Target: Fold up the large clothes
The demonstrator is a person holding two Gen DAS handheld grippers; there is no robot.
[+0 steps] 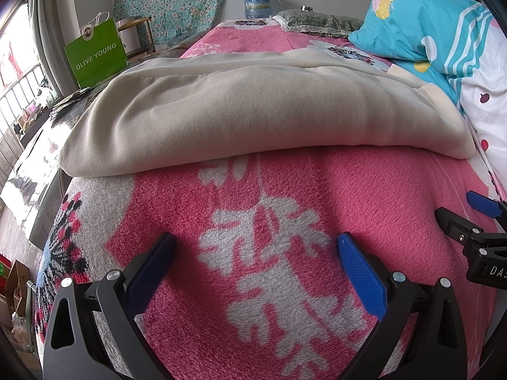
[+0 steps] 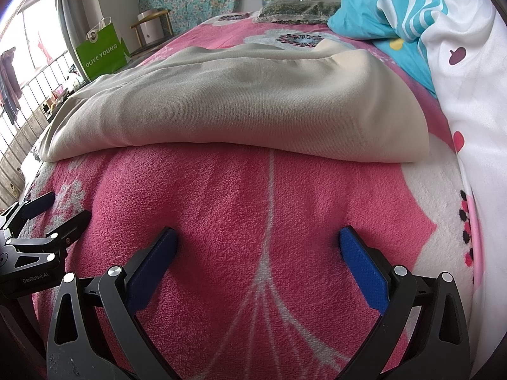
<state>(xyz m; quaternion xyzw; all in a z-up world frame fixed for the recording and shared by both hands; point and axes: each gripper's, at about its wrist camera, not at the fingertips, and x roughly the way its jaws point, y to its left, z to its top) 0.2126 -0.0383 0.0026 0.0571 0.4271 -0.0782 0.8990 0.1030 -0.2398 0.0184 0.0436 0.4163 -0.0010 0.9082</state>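
A large beige garment (image 1: 253, 117) lies folded across the pink flowered blanket (image 1: 285, 196) on the bed, its near edge a rounded fold. In the right wrist view the same garment (image 2: 240, 107) spans the bed ahead. My left gripper (image 1: 256, 247) is open, its blue pads resting on the blanket a short way in front of the fold, with nothing between them. My right gripper (image 2: 258, 240) is open too, low over the blanket and holding nothing. Each gripper shows in the other's view: the right gripper (image 1: 475, 215) at the right edge, the left gripper (image 2: 47, 215) at the left edge.
A blue and white patterned quilt (image 1: 443, 31) is piled along the bed's right side. A dark green pillow (image 1: 320, 20) lies at the far end. Left of the bed stand a green paper bag (image 1: 95, 53), a chair (image 1: 136, 31) and a barred window (image 1: 19, 72).
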